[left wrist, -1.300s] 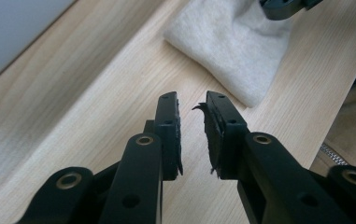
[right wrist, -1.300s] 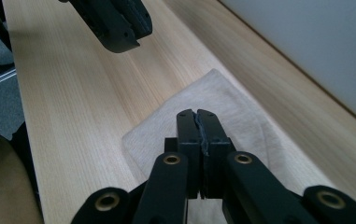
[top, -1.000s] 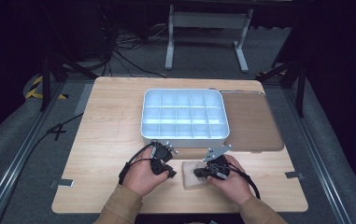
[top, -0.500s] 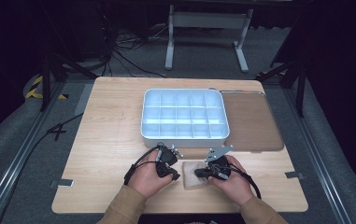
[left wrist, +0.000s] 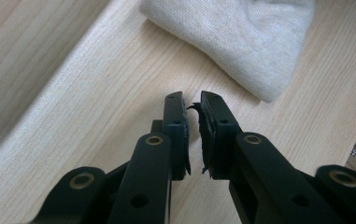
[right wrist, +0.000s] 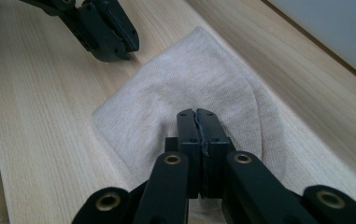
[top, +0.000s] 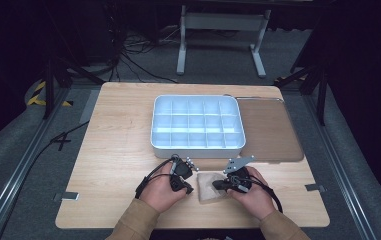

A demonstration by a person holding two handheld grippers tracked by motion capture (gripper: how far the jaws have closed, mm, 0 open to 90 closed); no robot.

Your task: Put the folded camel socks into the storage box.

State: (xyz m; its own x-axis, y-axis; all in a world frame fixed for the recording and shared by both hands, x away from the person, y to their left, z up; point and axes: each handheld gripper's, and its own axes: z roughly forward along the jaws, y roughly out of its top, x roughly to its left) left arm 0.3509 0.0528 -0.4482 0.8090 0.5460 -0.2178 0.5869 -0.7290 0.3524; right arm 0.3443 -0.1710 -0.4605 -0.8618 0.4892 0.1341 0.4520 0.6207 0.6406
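Note:
A folded beige cloth (top: 209, 193) lies on the wooden table near the front edge, between my two hands. My right gripper (right wrist: 196, 112) is shut, and its joined tips rest over the middle of the cloth (right wrist: 189, 74); I cannot tell whether they touch it. My left gripper (left wrist: 192, 95) hovers over bare wood just short of the cloth's corner (left wrist: 241, 32). Its jaws have just been closing and now leave a narrow slit with nothing in it. From above, the left gripper (top: 188, 188) sits at the cloth's left edge and the right gripper (top: 218, 185) at its right.
A white tray (top: 198, 147) with several empty compartments stands in the middle of the table (top: 118, 150), behind the hands. A brown mat (top: 270, 130) lies against its right side. Bare wood stretches to the left of the hands.
My left gripper has crept a little to the right toward the cloth. The right gripper and the cloth have stayed put.

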